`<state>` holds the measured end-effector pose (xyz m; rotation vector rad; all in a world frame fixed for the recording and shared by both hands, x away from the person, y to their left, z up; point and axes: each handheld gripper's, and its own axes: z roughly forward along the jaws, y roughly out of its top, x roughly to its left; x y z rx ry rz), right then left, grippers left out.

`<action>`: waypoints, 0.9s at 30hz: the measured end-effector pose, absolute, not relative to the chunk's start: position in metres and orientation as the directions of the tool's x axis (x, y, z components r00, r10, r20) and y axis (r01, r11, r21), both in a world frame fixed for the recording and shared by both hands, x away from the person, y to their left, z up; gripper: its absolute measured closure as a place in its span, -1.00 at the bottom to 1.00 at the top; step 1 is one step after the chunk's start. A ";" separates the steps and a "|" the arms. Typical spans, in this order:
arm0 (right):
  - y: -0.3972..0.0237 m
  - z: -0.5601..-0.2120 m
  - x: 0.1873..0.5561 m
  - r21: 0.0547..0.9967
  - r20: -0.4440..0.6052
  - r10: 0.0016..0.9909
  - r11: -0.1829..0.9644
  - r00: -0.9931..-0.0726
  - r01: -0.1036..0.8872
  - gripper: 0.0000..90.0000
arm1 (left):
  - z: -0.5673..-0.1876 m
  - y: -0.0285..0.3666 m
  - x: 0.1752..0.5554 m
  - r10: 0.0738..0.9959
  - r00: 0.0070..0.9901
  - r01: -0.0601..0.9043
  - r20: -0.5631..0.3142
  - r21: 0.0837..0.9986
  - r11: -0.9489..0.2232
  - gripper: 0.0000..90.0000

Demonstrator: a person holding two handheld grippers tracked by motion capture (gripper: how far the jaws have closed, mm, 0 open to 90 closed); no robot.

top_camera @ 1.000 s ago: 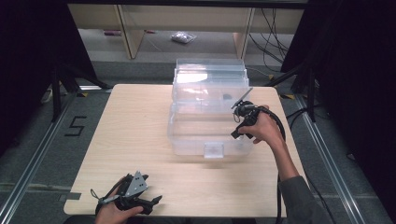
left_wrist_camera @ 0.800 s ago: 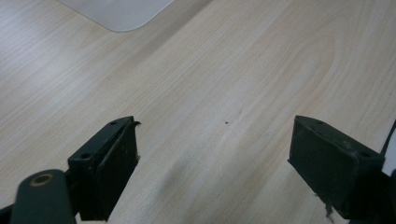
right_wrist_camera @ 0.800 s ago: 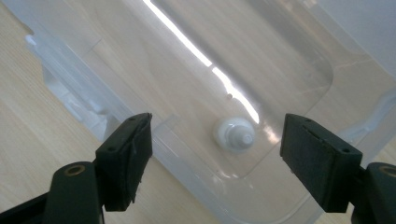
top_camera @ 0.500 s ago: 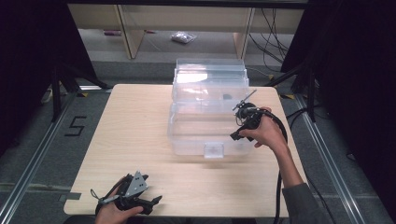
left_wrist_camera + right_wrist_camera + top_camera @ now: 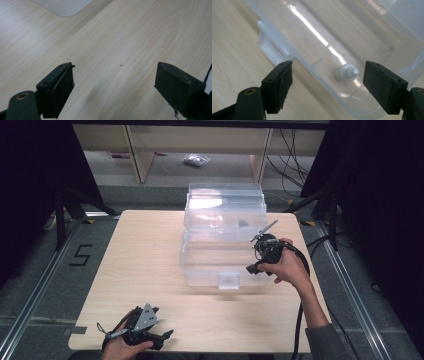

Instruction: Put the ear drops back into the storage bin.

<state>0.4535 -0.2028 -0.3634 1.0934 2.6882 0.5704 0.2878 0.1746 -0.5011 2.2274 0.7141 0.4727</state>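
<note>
At the near-left corner of the table [image 5: 150, 255] the left gripper [image 5: 150, 332] lies low in the person's hand, in the same place as a second ago; in the left gripper view its jaws stand wide apart over bare wood, holding nothing. Further right, the clear plastic box [image 5: 222, 240] sits at the middle of the far half of the table, its lid tilted up at the far side and its latch tab facing the near edge. At its right end the right gripper [image 5: 260, 252] has drifted slightly along the box's right side toward the near edge over the last second, so I judge that the hand is lining up over the open box rather than leaving it. In the right gripper view its jaws are spread and empty, framing a small white ribbed knob-like piece [image 5: 346, 72] that lies on the box floor near one rounded corner. That piece looks like the thing to be picked, and a descent into the box seems the next call. What the piece is cannot be told; glare streaks the plastic, and a dark speck inside the box in the high view is too small to name.
</note>
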 end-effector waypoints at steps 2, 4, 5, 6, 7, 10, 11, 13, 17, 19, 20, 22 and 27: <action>-0.203 -0.363 0.453 0.431 -0.040 0.680 0.672 -0.732 0.602 -0.45 | -0.501 0.174 0.287 0.621 0.777 0.351 0.104 0.747 -0.564 -0.67; -0.203 -0.362 0.450 0.435 -0.037 0.680 0.670 -0.732 0.601 -0.46 | -0.501 0.174 0.287 0.621 0.776 0.349 0.110 0.746 -0.567 -0.67; -0.203 -0.362 0.449 0.435 -0.031 0.684 0.666 -0.729 0.606 -0.46 | -0.501 0.174 0.287 0.619 0.778 0.349 0.110 0.744 -0.570 -0.67; -0.202 -0.362 0.447 0.425 -0.017 0.697 0.654 -0.717 0.626 -0.46 | -0.501 0.174 0.287 0.621 0.776 0.349 0.113 0.743 -0.571 -0.67; -0.203 -0.363 0.448 0.443 -0.030 0.681 0.665 -0.732 0.601 -0.46 | -0.501 0.175 0.288 0.620 0.776 0.348 0.115 0.742 -0.573 -0.67; -0.204 -0.363 0.446 0.453 -0.027 0.680 0.662 -0.733 0.598 -0.46 | -0.501 0.175 0.288 0.619 0.777 0.347 0.115 0.742 -0.573 -0.67; -0.204 -0.363 0.445 0.448 -0.020 0.677 0.664 -0.736 0.598 -0.46 | -0.501 0.175 0.288 0.619 0.777 0.347 0.115 0.742 -0.573 -0.67; -0.204 -0.363 0.443 0.450 -0.021 0.683 0.658 -0.730 0.604 -0.46 | -0.501 0.175 0.288 0.618 0.778 0.347 0.116 0.740 -0.576 -0.67; -0.204 -0.363 0.438 0.469 -0.015 0.682 0.651 -0.731 0.597 -0.46 | -0.501 0.175 0.288 0.620 0.776 0.347 0.115 0.742 -0.573 -0.67; -0.205 -0.363 0.436 0.487 -0.020 0.673 0.652 -0.739 0.581 -0.46 | -0.501 0.174 0.287 0.622 0.775 0.349 0.113 0.744 -0.570 -0.67; -0.205 -0.363 0.435 0.489 -0.017 0.675 0.649 -0.738 0.582 -0.46 | -0.501 0.174 0.287 0.621 0.776 0.350 0.108 0.746 -0.567 -0.67; -0.205 -0.364 0.433 0.498 -0.017 0.674 0.646 -0.739 0.578 -0.47 | -0.501 0.175 0.288 0.618 0.778 0.345 0.117 0.742 -0.575 -0.67; -0.207 -0.368 0.427 0.514 -0.010 0.661 0.647 -0.750 0.563 -0.48 | -0.501 0.174 0.287 0.620 0.776 0.348 0.114 0.743 -0.572 -0.67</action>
